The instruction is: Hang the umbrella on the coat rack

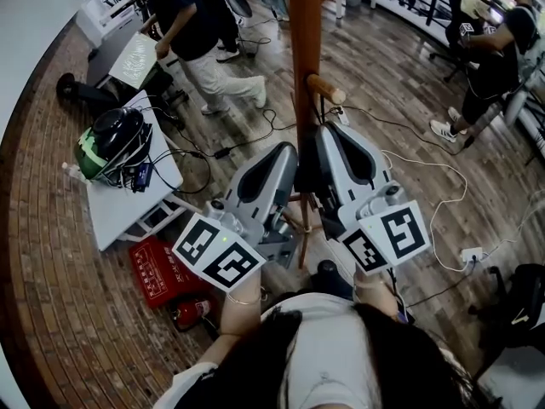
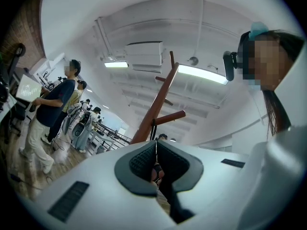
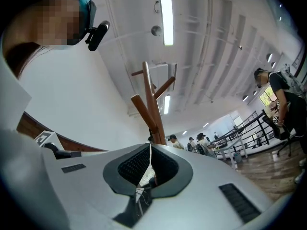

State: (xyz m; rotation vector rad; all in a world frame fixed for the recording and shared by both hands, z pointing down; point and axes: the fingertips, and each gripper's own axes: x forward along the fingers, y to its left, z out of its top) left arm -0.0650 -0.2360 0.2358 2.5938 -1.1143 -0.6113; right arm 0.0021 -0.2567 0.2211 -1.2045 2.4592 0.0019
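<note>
Wooden rack [image 1: 302, 58]. Left gripper [image 2: 156, 143]: jaws closed, pinching thin black cord [image 2: 154, 131] hanging below peg [image 2: 169, 117]. Right gripper [image 3: 150, 148]: jaws closed to a slit.

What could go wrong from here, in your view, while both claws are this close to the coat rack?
1. The left claw looks shut on a thin dark strap running up to a peg; pulling back without opening could tug the coat rack over.
2. Loose cables lie on the floor beside the rack; stepping back could snag one.
</note>
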